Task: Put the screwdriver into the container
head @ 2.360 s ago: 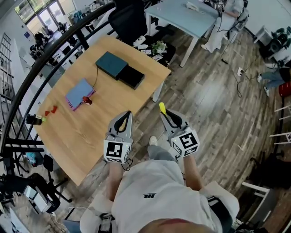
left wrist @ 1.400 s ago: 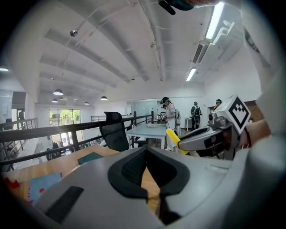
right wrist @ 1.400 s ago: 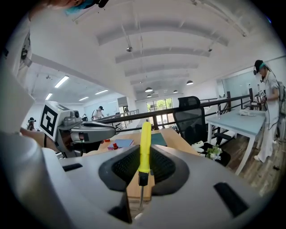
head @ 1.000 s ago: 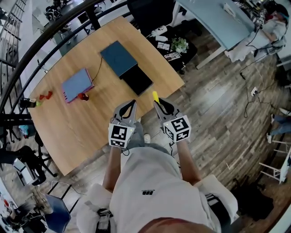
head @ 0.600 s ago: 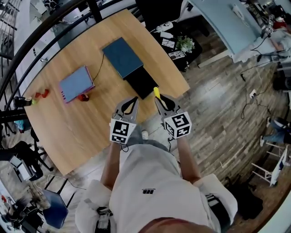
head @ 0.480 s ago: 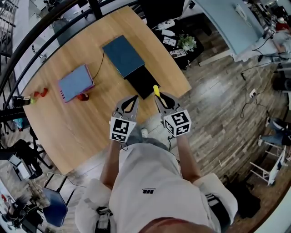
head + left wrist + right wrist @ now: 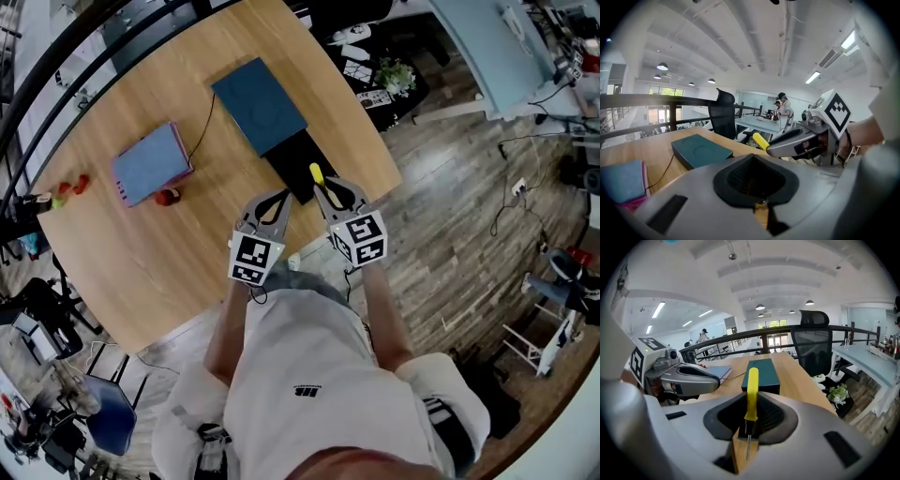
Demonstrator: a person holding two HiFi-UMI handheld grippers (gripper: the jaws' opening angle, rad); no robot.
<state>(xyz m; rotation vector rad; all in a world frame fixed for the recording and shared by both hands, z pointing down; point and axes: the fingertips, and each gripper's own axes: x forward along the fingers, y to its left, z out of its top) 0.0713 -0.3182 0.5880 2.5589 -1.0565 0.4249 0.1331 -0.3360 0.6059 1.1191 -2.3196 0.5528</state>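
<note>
Only a yellow handle end of the screwdriver (image 7: 317, 174) is shown in the head view, just short of the black container (image 7: 298, 167) that adjoins the teal box (image 7: 259, 105). In the right gripper view, its black collar and thin metal shaft are revealed, clamped by the right gripper (image 7: 749, 427). Its long axis is laid along the jaws, handle pointed toward the teal box. The left gripper (image 7: 759, 206) is seen closed on nothing.

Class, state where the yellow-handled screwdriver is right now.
The screwdriver is clamped in the right tongs, yellow handle forward; in the head view it is at the near end of the black container.
</note>
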